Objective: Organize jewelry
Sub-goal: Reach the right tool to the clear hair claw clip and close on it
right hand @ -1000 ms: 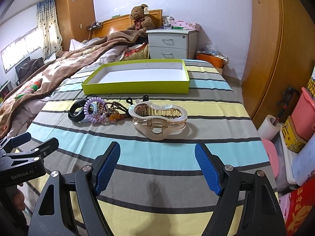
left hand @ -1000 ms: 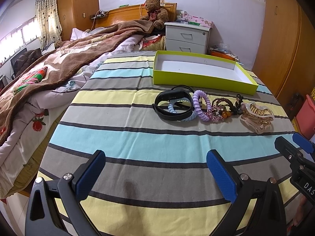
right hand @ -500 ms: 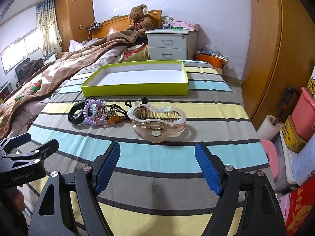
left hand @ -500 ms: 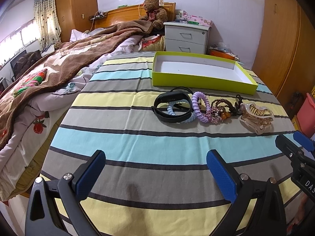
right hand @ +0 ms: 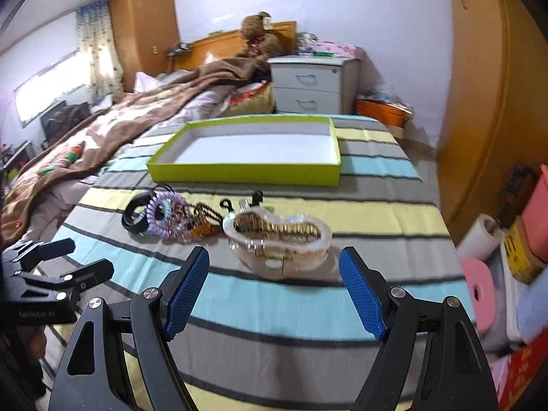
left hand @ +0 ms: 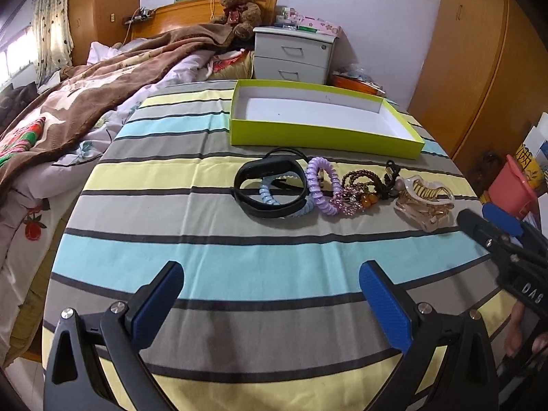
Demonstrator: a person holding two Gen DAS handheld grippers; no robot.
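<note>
A row of jewelry lies on the striped cloth: a black wristband [left hand: 270, 185], a blue coil tie [left hand: 274, 198], a purple coil tie [left hand: 322, 185], beaded bracelets [left hand: 359, 188] and a clear hair claw [left hand: 424, 202]. Behind them sits an empty lime-green box [left hand: 325, 133]. My left gripper [left hand: 270, 294] hovers open well short of the wristband. In the right wrist view my right gripper [right hand: 274, 277] stands open just in front of the hair claw [right hand: 281, 243], with the box [right hand: 246, 171] beyond. Both hold nothing.
A bed with a brown blanket [left hand: 85, 96] runs along the left. A white nightstand [left hand: 294, 54] and a teddy bear [left hand: 239, 7] stand behind the box. Wooden wardrobes [right hand: 479, 102] and pink and red containers [right hand: 513, 239] crowd the right side past the table edge.
My right gripper has moved forward and closer to the hair claw, which now sits between its fingertips' line. The left gripper has shifted slightly; the jewelry has stayed put.
</note>
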